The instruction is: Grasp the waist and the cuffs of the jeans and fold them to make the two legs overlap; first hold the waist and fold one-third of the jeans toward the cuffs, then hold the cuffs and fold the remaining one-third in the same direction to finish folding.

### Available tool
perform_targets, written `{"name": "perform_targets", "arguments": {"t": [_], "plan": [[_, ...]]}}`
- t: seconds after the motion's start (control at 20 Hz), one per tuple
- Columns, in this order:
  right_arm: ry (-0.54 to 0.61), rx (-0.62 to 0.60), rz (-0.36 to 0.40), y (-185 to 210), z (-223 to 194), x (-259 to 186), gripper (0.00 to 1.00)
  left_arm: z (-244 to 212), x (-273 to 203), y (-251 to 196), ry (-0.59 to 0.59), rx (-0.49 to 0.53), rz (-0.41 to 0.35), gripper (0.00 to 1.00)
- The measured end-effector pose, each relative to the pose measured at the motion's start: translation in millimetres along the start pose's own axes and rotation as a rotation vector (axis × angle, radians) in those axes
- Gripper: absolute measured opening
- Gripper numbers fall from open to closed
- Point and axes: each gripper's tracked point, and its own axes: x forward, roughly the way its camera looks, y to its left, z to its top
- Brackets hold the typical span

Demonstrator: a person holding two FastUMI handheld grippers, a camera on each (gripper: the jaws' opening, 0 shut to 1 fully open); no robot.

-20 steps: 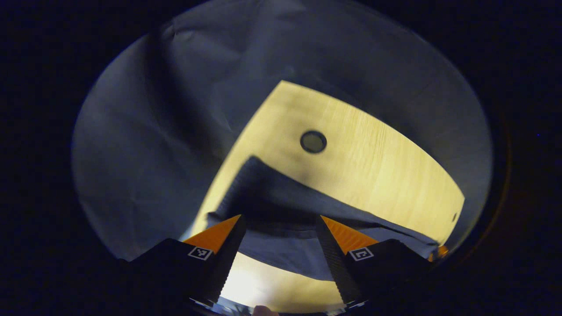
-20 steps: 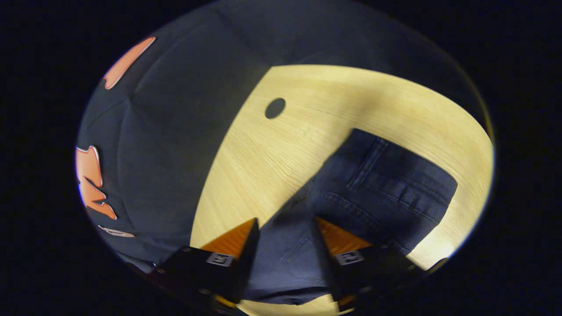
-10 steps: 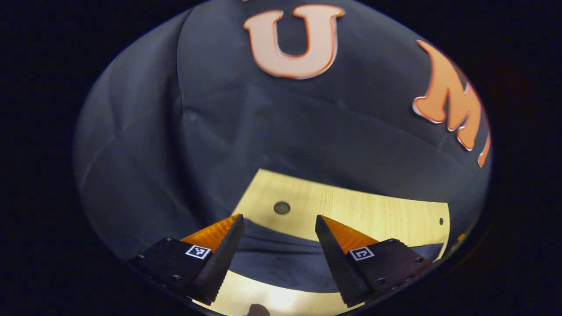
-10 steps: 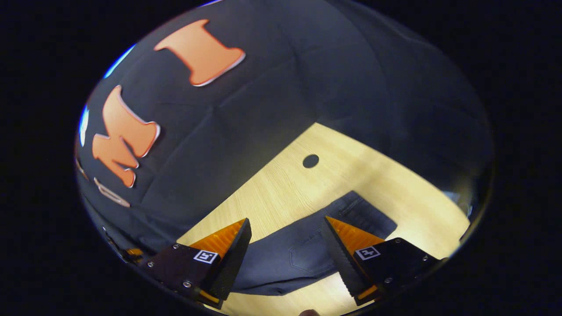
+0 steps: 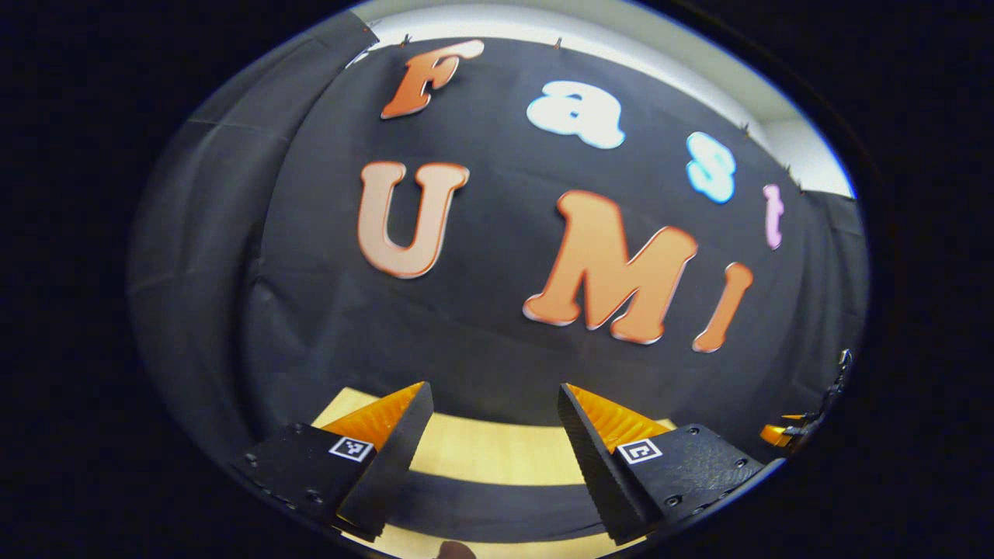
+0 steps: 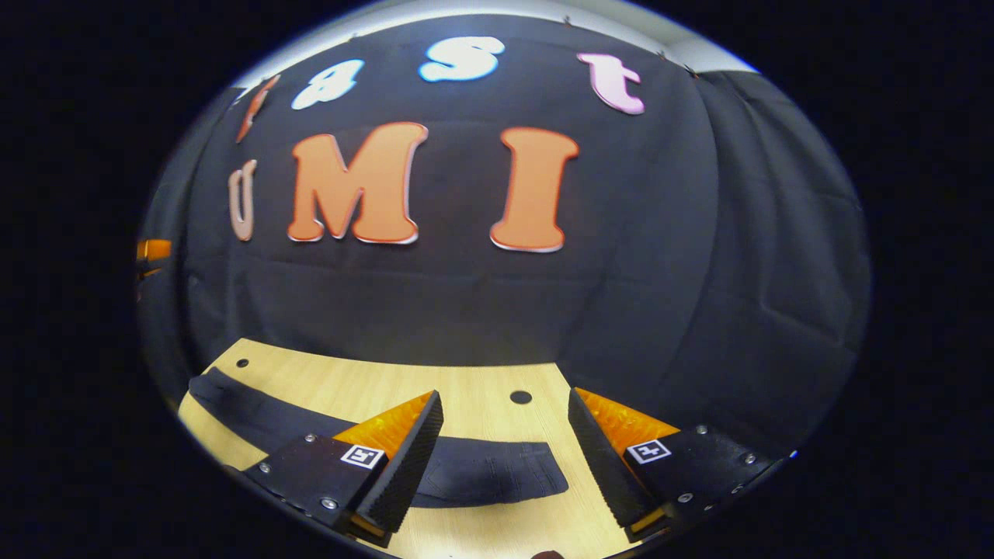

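Two grippers are up off the table, and I see both with their fingers spread wide and nothing between them. My left gripper (image 5: 492, 411) points at the black cloth wall (image 5: 481, 326). Below it I see a strip of the wooden table (image 5: 481, 458) and a dark band of the jeans (image 5: 497, 508) lying flat across it. My right gripper (image 6: 505, 419) also faces the wall (image 6: 699, 272), from a bit higher. In the right gripper view the jeans (image 6: 474, 473) lie long and flat on the table (image 6: 373, 384), running from the far left corner toward the middle, and one end stops just under the gap between the fingers. A small round hole (image 6: 520, 397) in the table sits just past that end. Neither gripper touches the jeans. I cannot tell which end is the waist.
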Motion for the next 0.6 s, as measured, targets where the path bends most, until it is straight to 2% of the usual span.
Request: {"name": "perform_targets", "arguments": {"t": [0.1,0.15,0.2,0.3,0.4,0.55,0.6], "plan": [[0.016,0.037,0.051,-3.5,-8.2,1.6,0.98,4.9,-10.9,-10.5,-0.062,-0.015,0.012,0.98],[0.031,0.067,0.067,-8.8,-14.8,7.2,0.97,-3.8,-13.7,-21.5,-0.066,-0.003,0.011,0.95],[0.061,0.098,0.077,-8.8,-20.1,7.2,0.97,-22.5,-27.6,-40.2,-0.072,0.014,0.017,0.98],[0.131,0.189,0.098,-16.1,-43.1,11.9,1.00,-28.3,-41.1,-61.1,-0.086,0.035,0.005,0.97],[0.210,0.326,0.109,-29.6,-70.5,22.6,0.98,-29.2,-50.5,-71.4,-0.088,0.025,-0.007,0.98],[0.368,0.571,0.078,-53.1,-128.3,42.4,0.98,-24.4,-66.7,-70.8,-0.095,0.015,0.018,1.00],[0.425,0.653,0.056,-60.5,-148.4,49.0,0.98,-22.1,-71.1,-67.3,-0.105,0.022,0.034,0.94]]}}
